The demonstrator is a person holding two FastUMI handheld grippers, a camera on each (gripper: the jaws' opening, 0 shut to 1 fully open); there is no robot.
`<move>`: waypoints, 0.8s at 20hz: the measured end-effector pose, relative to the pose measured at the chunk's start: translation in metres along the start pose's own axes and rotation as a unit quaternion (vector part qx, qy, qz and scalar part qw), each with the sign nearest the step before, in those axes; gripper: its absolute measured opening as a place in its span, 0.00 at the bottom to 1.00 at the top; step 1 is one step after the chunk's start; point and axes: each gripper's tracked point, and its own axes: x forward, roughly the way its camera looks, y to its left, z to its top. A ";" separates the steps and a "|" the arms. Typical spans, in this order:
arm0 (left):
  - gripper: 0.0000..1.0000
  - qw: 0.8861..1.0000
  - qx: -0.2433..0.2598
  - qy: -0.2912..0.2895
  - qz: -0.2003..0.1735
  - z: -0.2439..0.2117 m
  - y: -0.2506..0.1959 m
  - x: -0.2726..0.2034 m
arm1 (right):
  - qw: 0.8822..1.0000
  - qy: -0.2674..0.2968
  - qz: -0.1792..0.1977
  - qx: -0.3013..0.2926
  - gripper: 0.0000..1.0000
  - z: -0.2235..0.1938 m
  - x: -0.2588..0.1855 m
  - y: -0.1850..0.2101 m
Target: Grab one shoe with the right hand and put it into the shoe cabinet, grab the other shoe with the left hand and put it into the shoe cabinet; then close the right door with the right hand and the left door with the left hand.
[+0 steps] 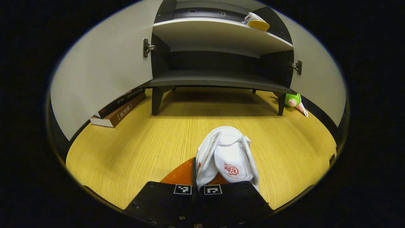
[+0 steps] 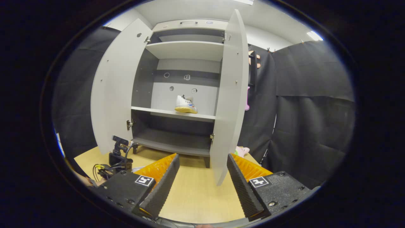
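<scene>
A: Any colours noted? The held shoe (image 1: 227, 158) is seen as white, a red logo printed on the tongue.

B: Yep. The shelved shoe (image 2: 186, 104) is white with a yellow sole. Cabinet doors (image 2: 114, 85) are pale grey, the inside dark grey. The bench (image 1: 133, 148) is yellow wood-grain.

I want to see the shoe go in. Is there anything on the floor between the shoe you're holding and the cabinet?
No. In the left gripper view, only bare wooden floor lies between the held white shoe and the cabinet.
</scene>
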 end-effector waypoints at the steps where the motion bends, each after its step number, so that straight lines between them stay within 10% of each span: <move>1: 0.00 1.000 -0.004 -0.011 -0.005 0.015 -0.003 -0.013 | 1.000 -0.004 0.001 -0.003 0.95 0.003 -0.002 0.001; 9: 0.00 0.990 -0.025 -0.135 -0.036 0.214 -0.027 -0.140 | 0.998 -0.041 0.038 0.003 0.95 0.029 -0.008 0.026; 16: 0.00 0.986 -0.054 -0.159 -0.002 0.369 -0.015 -0.105 | 0.996 -0.060 0.060 -0.001 0.95 0.042 -0.023 0.037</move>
